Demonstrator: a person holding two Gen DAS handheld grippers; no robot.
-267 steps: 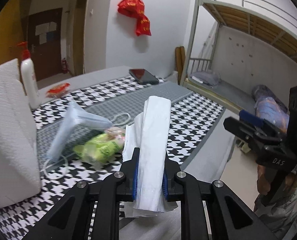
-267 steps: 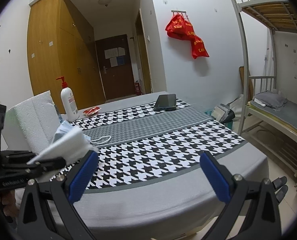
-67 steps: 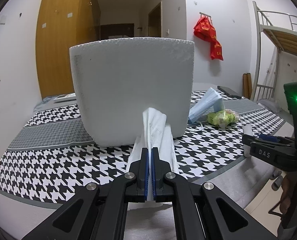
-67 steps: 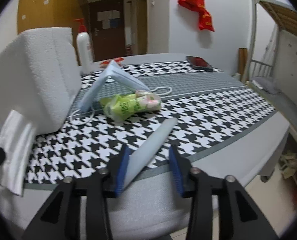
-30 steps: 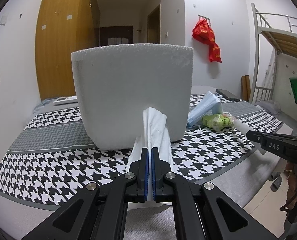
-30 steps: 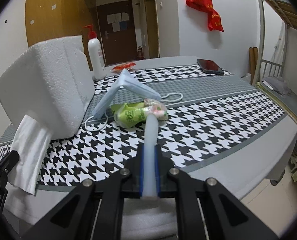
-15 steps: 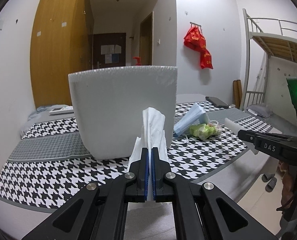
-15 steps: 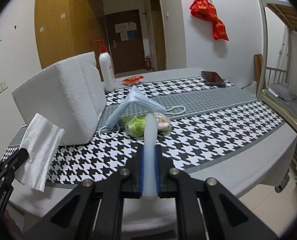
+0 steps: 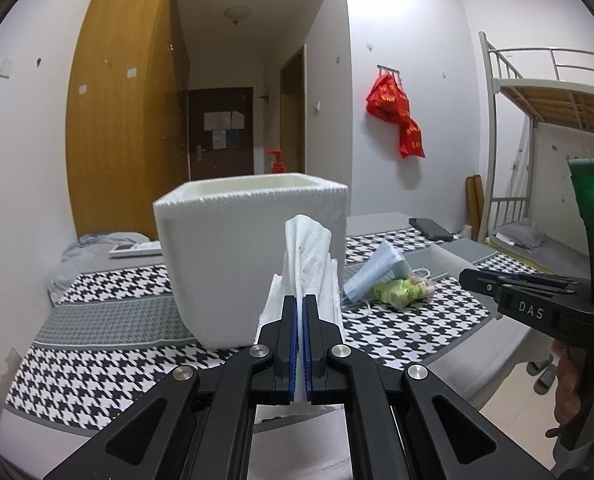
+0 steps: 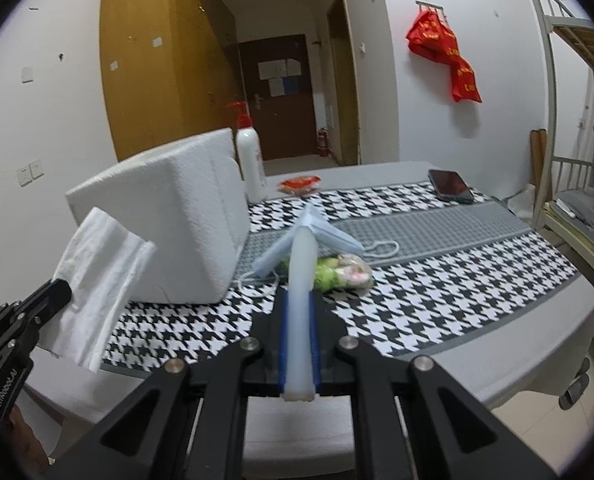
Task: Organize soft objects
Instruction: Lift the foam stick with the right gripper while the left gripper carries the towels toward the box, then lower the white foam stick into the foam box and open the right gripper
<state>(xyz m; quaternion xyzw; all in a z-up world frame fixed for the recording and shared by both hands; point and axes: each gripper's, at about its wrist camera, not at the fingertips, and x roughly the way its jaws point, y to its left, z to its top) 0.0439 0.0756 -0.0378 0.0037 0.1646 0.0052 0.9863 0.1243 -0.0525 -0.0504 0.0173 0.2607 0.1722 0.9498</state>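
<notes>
— Standing on the houndstooth tablecloth point(image 10: 457, 292), what is the biggest thing?
— The white foam box point(image 9: 233, 256), open at the top, with a pump bottle point(image 10: 251, 160) behind it.
— And what does each claw hold?
— The left gripper point(image 9: 300, 312) is clamped tight on a folded white tissue point(image 9: 309, 256), held up in front of the box (well off the cloth). The right gripper point(image 10: 298, 320) is closed on a white foam strip point(image 10: 301, 280).
— What lies loose?
— A blue face mask point(image 10: 317, 236) leaning over a green snack packet point(image 10: 337, 272), just beside the box; a phone point(image 10: 451, 185) sits at the far edge.
</notes>
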